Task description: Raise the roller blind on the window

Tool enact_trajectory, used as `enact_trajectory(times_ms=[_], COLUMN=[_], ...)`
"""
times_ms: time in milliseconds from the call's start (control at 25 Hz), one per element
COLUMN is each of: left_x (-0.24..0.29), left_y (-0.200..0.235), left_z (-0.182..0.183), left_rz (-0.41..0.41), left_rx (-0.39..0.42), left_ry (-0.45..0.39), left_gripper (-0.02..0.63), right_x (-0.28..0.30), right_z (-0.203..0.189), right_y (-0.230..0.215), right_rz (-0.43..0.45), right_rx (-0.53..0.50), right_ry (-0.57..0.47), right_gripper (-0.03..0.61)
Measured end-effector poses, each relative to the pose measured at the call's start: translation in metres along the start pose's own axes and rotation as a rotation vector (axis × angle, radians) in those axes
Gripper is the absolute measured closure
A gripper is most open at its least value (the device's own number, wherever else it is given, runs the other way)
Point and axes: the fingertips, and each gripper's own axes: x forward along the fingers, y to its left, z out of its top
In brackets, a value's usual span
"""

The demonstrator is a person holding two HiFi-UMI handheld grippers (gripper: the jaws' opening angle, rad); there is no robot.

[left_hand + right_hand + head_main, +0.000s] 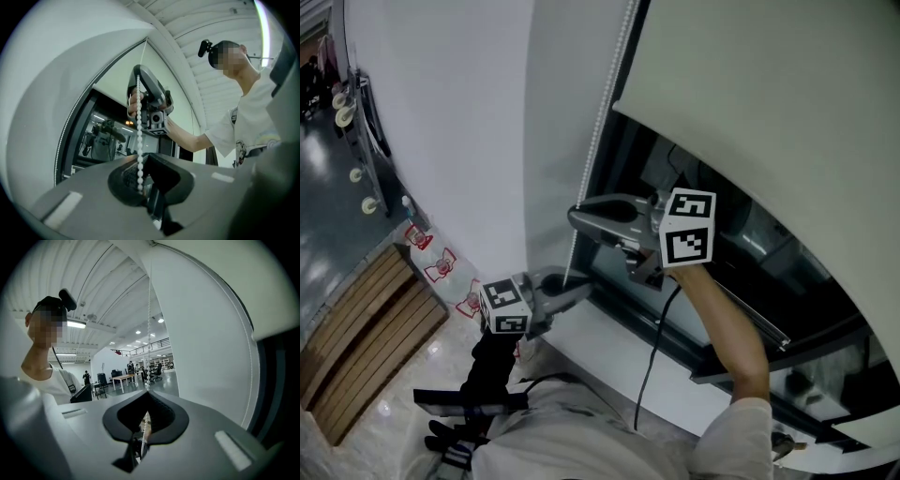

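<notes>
Head view showed two grippers on the bead chain [598, 122] beside the partly raised roller blind [769, 94].
The right gripper [575, 217] had its jaws closed on the chain; below it, the left gripper [579, 292] jaws pinched it too.

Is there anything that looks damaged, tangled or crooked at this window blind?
Nothing stands out. The roller blind hangs smooth, partly raised. The bead chain runs straight and untangled through the right gripper above and the left gripper below, both closed on it.
</notes>
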Motion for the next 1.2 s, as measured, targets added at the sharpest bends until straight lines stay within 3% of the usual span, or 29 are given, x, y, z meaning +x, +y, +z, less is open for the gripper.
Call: enact_trajectory(times_ms=[200,400,520,720,800,880,1200], left_x=[0.008,-0.002,-0.004,-0.004,-0.003,-0.003,-0.004], left_y=[0.011,0.002,0.002,0.005,0.004,0.0,0.003], left_z=[0.009,-0.001,-0.004,0.002,0.003,0.003,-0.003], left_rz=[0.01,0.015,0.018,0.016,0.01,0.002,0.002], left_rx=[-0.003,0.008,0.003,0.002,0.002,0.004,0.003], left_ry=[0.005,0.016,0.02,0.001,-0.002,-0.001,0.005], left_gripper=[0.615,0.615,0.615,0.615,0.615,0.615,0.615], right_x=[-0.001,0.013,0.009,0.009,0.007,0.0,-0.027], right_z=[-0.03,-0.088,-0.098,-0.089,-0.081,-0.063,0.054], right_y=[-0.013,0.002,0.001,0.0,-0.003,-0.005,-0.017], right_rz=[0.004,0.007,0.008,-0.012,-0.012,-0.004,-0.016], right_rx=[0.042,0.092,0.138,0.067,0.071,0.077,-0.079], right_ry=[0.052,0.12,0.08,0.049,0.024,-0.031,-0.174], right_gripper=[0.575,0.575,0.575,0.567,0.444,0.383,0.368])
